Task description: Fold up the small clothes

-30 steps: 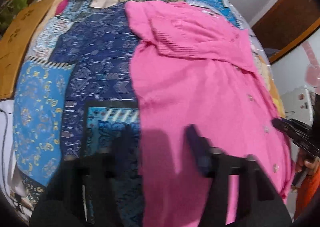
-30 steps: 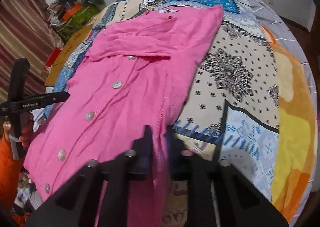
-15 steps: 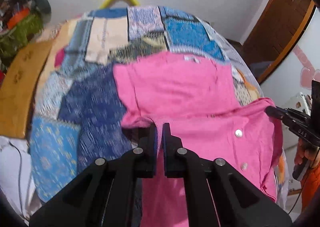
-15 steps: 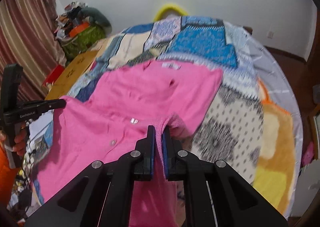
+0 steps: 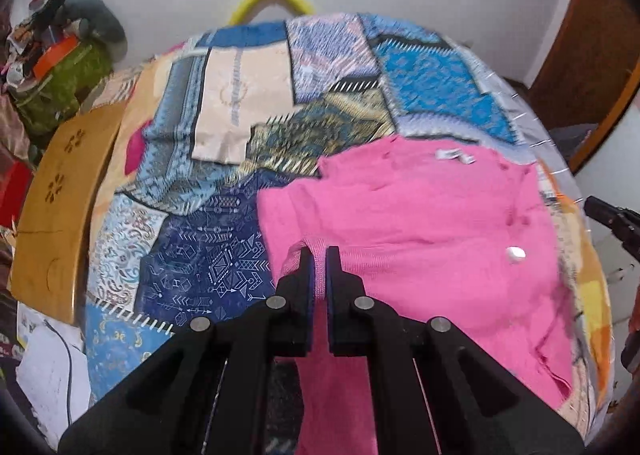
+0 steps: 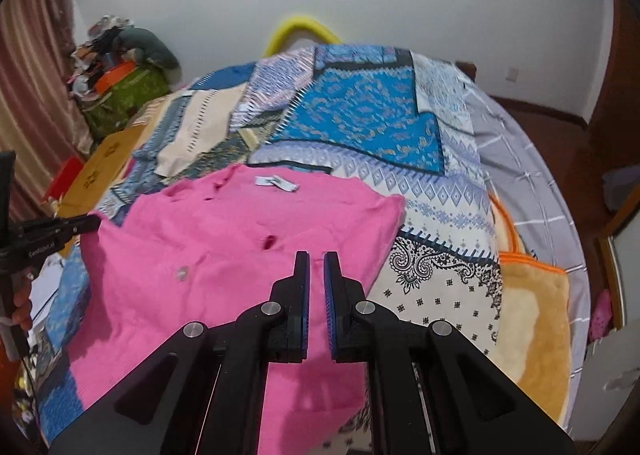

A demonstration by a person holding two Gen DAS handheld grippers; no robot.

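Observation:
A pink buttoned cardigan lies on a patchwork bedspread, its white neck label at the far end. My left gripper is shut on the ribbed hem at the cardigan's left corner and holds it lifted over the garment. My right gripper is shut on the hem at the right corner, with pink cloth hanging down between the fingers. The lower half is doubled over towards the collar. Each gripper shows at the edge of the other's view: the right gripper and the left gripper.
The bedspread covers a bed. A wooden board lies at its left edge, with piled bags behind it. An orange blanket sits at the right. A yellow hoop stands against the white wall.
The left gripper shut on the hem. Both grippers lifted the lower edge and carried it forward towards the collar, so the cardigan now lies doubled and the far wall has come into view.

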